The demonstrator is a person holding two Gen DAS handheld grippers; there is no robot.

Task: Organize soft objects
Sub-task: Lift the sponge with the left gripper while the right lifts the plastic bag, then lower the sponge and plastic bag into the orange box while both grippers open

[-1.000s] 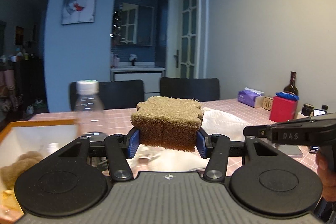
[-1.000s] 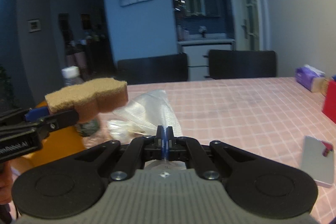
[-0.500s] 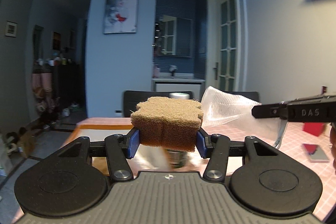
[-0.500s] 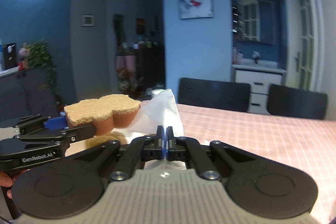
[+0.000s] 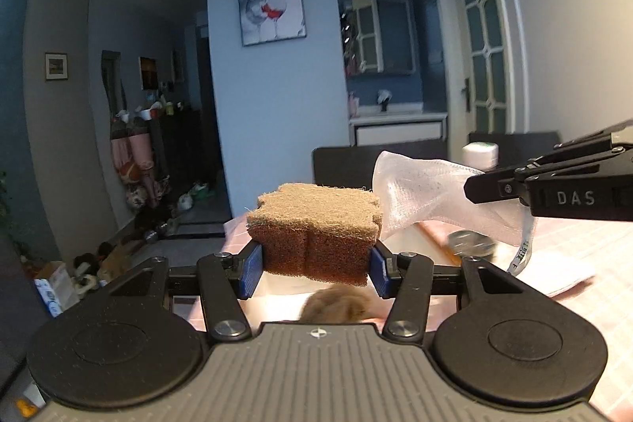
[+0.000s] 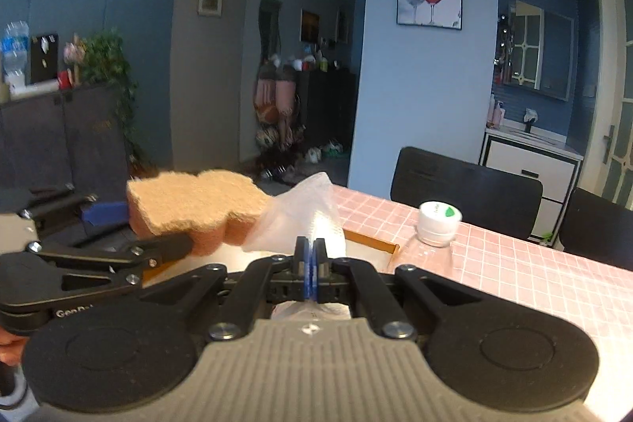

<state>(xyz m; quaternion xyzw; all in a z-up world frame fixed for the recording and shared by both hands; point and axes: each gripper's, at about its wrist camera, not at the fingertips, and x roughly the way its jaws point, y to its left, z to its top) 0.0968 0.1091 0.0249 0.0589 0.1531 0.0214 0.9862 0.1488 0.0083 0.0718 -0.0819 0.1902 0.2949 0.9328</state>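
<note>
My left gripper (image 5: 315,265) is shut on a brown sponge (image 5: 314,226) and holds it in the air above a white box with an orange rim (image 6: 370,243). The sponge also shows in the right wrist view (image 6: 190,208). My right gripper (image 6: 311,265) is shut on a white mesh cloth (image 6: 304,214), held up beside the sponge; the cloth shows in the left wrist view (image 5: 431,194). Another brown soft piece (image 5: 338,307) lies in the box below the sponge.
A clear bottle with a white cap (image 6: 437,222) stands on the pink checked table (image 6: 514,263) beside the box. Black chairs (image 6: 467,188) stand behind the table. The table's left edge drops to the floor (image 5: 190,244).
Both grippers have swung left with their loads. The view has turned from the table's far side to the box and the table's left edge. Grips are unchanged.
</note>
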